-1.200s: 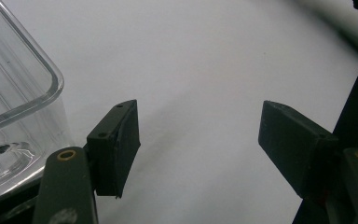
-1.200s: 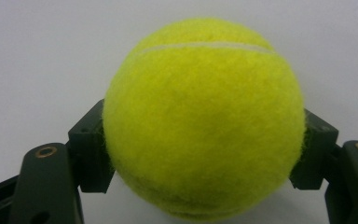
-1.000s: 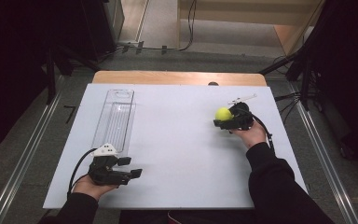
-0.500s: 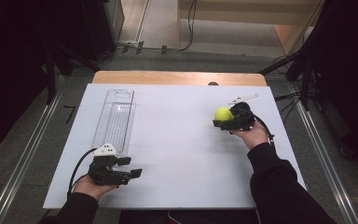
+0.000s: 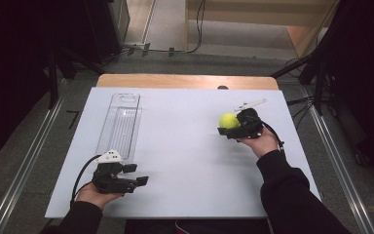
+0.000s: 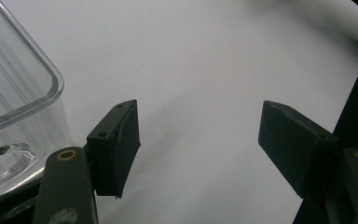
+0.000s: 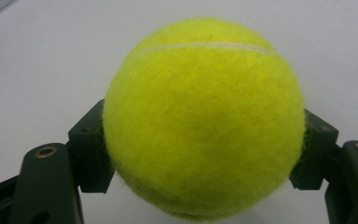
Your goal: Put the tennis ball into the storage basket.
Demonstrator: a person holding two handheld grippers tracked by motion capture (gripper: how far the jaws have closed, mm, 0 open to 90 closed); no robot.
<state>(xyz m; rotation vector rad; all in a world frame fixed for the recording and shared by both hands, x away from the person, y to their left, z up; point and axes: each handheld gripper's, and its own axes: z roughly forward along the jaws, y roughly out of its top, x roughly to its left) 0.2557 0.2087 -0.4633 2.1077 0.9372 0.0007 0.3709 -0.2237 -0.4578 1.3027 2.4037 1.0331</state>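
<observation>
I see my right gripper squeezing a yellow tennis ball, and my left gripper waiting wide open.

My right hand reaches out over the right side of the white table, with the arm in a black sleeve coming up from the bottom edge. The two black jaws press on both sides of the ball (it fills the gap between them). My left hand sits low near the front left part of the table, palm under the tool, jaws pointing to the right. Those jaws are spread far apart with nothing between them. The clear plastic tray lies just beside my left gripper, and its rounded corner shows close to one jaw.
</observation>
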